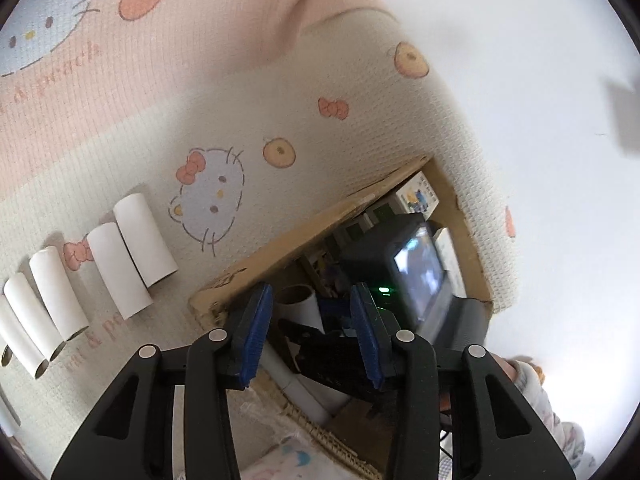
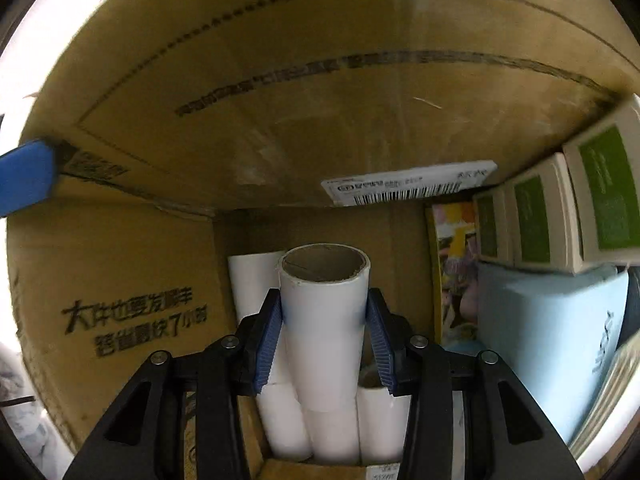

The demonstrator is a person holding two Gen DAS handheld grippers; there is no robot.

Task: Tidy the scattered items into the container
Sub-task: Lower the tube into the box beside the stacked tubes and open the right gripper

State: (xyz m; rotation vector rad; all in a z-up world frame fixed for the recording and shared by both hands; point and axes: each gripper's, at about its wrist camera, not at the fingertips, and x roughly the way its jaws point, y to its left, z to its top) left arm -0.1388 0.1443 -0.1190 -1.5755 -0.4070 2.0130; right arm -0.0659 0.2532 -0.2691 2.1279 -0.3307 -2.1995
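1. Right hand-held gripper (image 2: pixel 324 334) deep inside the cardboard box (image 2: pixel 280 128), blue ribbed pads pinching a white paper tube (image 2: pixel 324 320) across its middle.
2. Tube pointing further into the box, open brown-lined end forward, riding just above other white tubes (image 2: pixel 288 424) already lying on the box floor.
3. Best move, by the look of it: lower until resting on those tubes, then release; gentle squeeze only, thin card wall likely to crush.
4. Worth keeping clear of the green-labelled cartons (image 2: pixel 560 216) and pale blue pack (image 2: pixel 548 340) stacked to the right inside the box.
5. Left hand-held gripper (image 1: pixel 312 332) spread wide and holding nothing, hovering over the box (image 1: pixel 320 224) rim.
6. More tubes (image 1: pixel 116 256) waiting in a row left of the box, smooth white cylinders on a waffle-textured cartoon-print blanket (image 1: pixel 180 92).
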